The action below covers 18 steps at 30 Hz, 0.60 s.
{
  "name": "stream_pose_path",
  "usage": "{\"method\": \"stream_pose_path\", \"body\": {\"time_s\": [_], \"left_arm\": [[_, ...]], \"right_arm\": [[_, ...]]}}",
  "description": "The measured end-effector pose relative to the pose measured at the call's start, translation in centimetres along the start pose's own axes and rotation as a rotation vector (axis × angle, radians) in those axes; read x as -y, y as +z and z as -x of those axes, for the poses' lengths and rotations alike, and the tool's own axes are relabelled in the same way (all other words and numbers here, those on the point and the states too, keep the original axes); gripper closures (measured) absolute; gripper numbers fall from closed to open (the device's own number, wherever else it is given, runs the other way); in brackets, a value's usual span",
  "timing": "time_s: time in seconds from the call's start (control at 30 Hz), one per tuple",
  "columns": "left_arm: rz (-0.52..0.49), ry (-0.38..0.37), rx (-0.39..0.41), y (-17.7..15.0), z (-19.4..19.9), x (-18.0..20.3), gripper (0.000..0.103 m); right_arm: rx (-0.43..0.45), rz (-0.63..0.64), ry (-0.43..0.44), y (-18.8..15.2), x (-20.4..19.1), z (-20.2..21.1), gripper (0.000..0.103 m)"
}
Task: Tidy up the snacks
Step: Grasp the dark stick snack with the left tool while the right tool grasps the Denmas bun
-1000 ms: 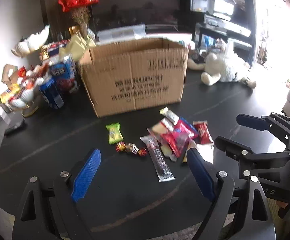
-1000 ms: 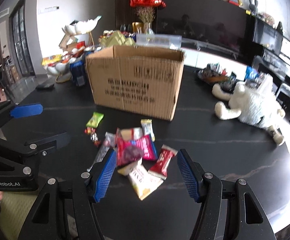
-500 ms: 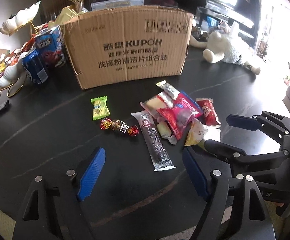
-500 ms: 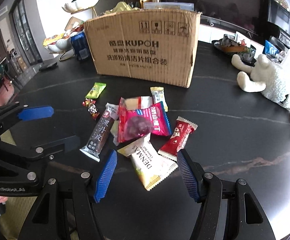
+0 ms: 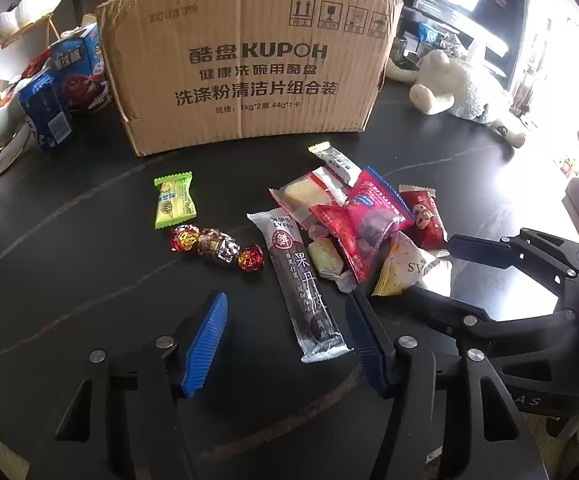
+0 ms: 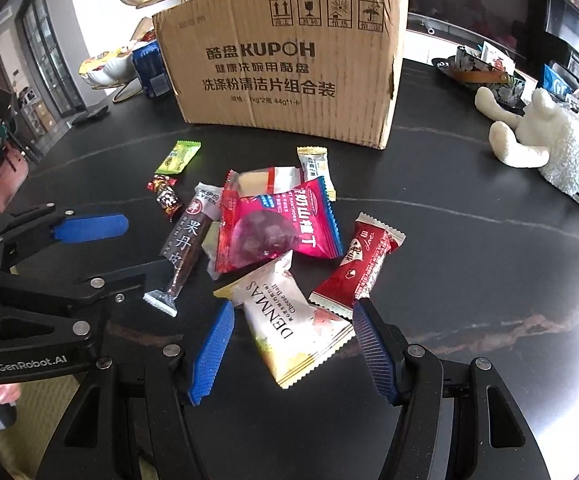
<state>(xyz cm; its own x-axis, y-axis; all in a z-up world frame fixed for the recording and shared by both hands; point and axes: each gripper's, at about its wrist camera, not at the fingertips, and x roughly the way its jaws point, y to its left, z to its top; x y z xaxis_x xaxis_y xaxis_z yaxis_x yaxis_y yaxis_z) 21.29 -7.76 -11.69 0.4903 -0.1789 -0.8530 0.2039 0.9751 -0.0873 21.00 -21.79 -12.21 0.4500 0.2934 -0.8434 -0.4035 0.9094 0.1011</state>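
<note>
The left gripper (image 5: 287,336) has its fingers closing around the lower end of a long dark snack bar (image 5: 303,280), pads not yet touching it. The right gripper (image 6: 291,340) holds its fingers apart on either side of a white DENMAS packet (image 6: 289,320), gripping nothing. Both packets lie in a snack pile on the dark worktop (image 6: 469,280), before a cardboard box (image 6: 285,64).

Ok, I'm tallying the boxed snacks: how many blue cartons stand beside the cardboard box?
2. One blue carton stands beside the cardboard box's left side; the other stands in front of it, further left. Others may be hidden behind.
</note>
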Motion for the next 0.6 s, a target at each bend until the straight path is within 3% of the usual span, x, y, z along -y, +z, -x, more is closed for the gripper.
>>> {"method": "stream_pose_path", "body": {"time_s": [0.2,0.37,0.6], "left_arm": [[0.009,-0.019,-0.011,0.6,-1.0,0.0,0.051],[0.017,-0.025,-0.027,0.7,-1.8,0.0,0.056],[0.017,-0.026,-0.036,0.7,-2.4,0.3,0.078]], "right_arm": [[-0.004,0.007,0.008,0.3,-0.2,-0.4,0.041],[-0.028,-0.016,0.035,0.2,0.0,-1.0,0.055],[-0.02,-0.032,0.037,0.2,-0.1,-1.0,0.062]]}}
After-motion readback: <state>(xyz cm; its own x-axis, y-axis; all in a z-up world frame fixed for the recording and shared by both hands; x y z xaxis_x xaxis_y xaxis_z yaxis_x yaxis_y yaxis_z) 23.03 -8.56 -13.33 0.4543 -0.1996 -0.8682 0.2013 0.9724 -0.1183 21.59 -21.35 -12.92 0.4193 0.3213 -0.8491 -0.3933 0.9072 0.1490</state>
